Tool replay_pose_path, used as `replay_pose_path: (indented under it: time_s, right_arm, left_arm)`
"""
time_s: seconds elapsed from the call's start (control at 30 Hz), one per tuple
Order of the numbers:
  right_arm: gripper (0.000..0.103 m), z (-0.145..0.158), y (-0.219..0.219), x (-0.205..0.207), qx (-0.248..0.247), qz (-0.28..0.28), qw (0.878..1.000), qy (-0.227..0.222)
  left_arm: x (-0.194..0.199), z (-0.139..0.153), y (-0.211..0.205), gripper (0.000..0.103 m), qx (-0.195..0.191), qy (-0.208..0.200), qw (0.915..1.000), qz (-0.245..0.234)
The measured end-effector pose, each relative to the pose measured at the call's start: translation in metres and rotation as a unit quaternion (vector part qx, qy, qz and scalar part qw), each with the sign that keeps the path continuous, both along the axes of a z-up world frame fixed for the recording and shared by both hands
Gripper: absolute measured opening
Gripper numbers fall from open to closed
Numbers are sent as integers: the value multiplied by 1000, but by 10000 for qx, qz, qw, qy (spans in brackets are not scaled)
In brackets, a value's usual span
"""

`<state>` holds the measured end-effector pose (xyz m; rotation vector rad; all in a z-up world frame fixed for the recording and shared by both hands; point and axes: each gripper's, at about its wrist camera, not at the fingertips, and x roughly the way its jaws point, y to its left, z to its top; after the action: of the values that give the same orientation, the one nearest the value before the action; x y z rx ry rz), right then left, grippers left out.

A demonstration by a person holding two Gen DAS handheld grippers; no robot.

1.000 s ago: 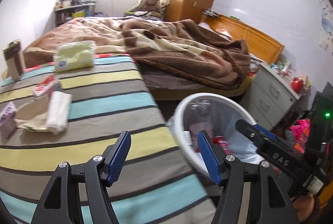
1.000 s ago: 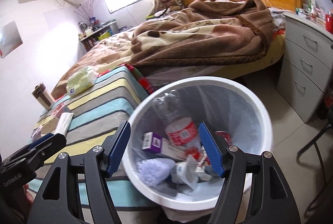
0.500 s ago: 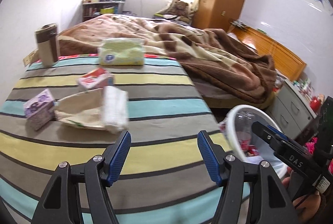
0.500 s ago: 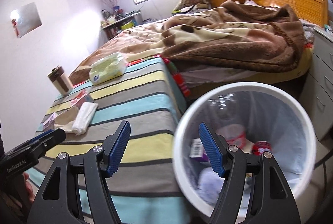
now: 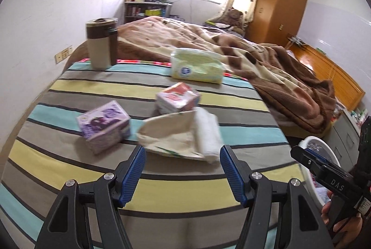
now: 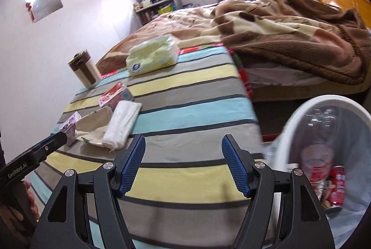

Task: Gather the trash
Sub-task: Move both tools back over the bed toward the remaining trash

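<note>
Right wrist: bin [image 6: 292, 124] holds cans [image 6: 337, 186] (blurred).

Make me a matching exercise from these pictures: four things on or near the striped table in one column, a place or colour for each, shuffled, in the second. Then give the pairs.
Things:
1. brown and beige mug
2. purple box
3. pale green tissue pack
4. white bin

Descriptions:
A. beside the table, a red can inside
B. far corner of the table, upright, lid on
C. far edge of the table, next to the brown blanket
D. near the table's left side in the left wrist view, beside the beige bag

Pairs: 1-B, 2-D, 3-C, 4-A
</note>
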<state>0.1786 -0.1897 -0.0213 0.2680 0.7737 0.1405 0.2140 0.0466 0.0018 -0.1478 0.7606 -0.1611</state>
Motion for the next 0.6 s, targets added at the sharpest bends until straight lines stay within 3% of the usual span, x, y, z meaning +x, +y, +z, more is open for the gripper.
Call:
replay_pose_path:
  time_s: [0.3, 0.6]
  right_arm:
    - [70, -6, 42, 28, -82, 477, 9987, 178]
    - [70, -14, 68, 53, -46, 656, 9971, 379]
  left_arm:
    - [21, -5, 54, 66, 109, 8, 9988, 472]
    - [38, -12, 94, 66, 314, 120, 9974, 640]
